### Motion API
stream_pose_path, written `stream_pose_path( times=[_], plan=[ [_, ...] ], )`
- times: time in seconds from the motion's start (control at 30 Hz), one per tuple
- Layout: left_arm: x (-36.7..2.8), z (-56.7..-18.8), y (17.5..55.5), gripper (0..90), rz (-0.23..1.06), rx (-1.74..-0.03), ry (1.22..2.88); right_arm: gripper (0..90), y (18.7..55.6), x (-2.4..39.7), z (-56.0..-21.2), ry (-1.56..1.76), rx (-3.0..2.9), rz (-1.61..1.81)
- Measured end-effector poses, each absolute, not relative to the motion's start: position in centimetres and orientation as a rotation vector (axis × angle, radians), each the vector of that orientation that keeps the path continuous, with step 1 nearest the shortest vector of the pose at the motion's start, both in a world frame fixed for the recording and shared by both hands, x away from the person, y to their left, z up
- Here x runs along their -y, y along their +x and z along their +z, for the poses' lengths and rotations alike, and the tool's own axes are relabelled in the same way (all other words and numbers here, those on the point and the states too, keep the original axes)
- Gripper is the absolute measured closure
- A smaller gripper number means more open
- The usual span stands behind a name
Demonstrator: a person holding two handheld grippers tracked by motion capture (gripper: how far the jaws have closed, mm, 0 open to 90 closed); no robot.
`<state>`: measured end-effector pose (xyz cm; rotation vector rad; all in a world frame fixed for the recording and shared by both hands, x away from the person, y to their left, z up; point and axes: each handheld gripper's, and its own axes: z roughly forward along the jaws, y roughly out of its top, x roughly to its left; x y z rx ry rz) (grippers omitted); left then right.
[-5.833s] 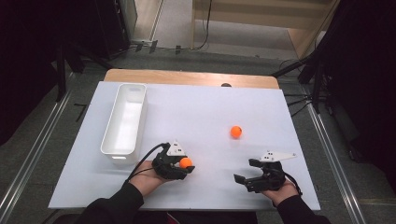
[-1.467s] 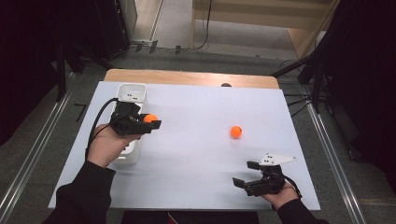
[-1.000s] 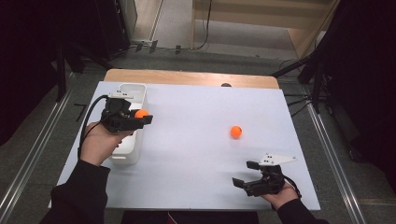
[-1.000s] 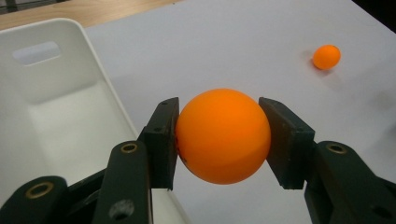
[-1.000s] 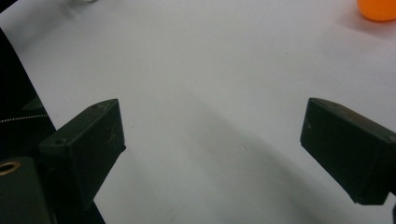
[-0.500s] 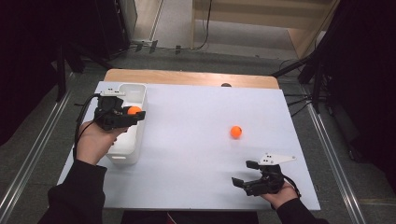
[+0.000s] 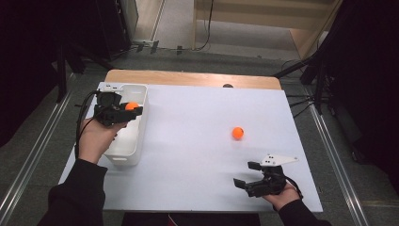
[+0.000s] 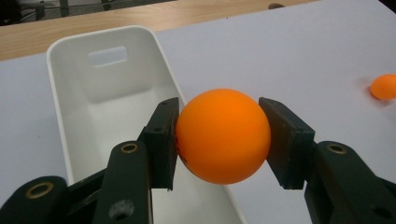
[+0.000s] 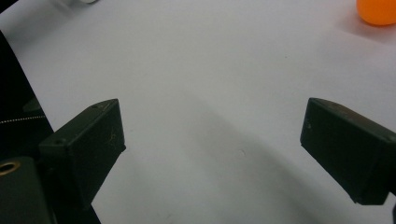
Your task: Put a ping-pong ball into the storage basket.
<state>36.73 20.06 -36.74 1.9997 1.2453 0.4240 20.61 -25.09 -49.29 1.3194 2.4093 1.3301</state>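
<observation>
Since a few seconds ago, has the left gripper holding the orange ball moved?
Yes. The left gripper carried the round orange ball from the table's near edge to above the white plastic bin.

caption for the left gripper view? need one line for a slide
Left gripper clamps an orange ball over the rim of an empty white bin; a second ball sits on the table.
</observation>
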Motion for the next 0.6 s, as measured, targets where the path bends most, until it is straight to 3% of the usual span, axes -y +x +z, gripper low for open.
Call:
stream_pose_path(
  times=[0.6],
  plan=[
    [-20.3,-36.7,40.1,50.7,0.472,-1.281,1.971,5.1,20.5,25.2,-49.2,1.326,-2.402,1.340]
  ],
)
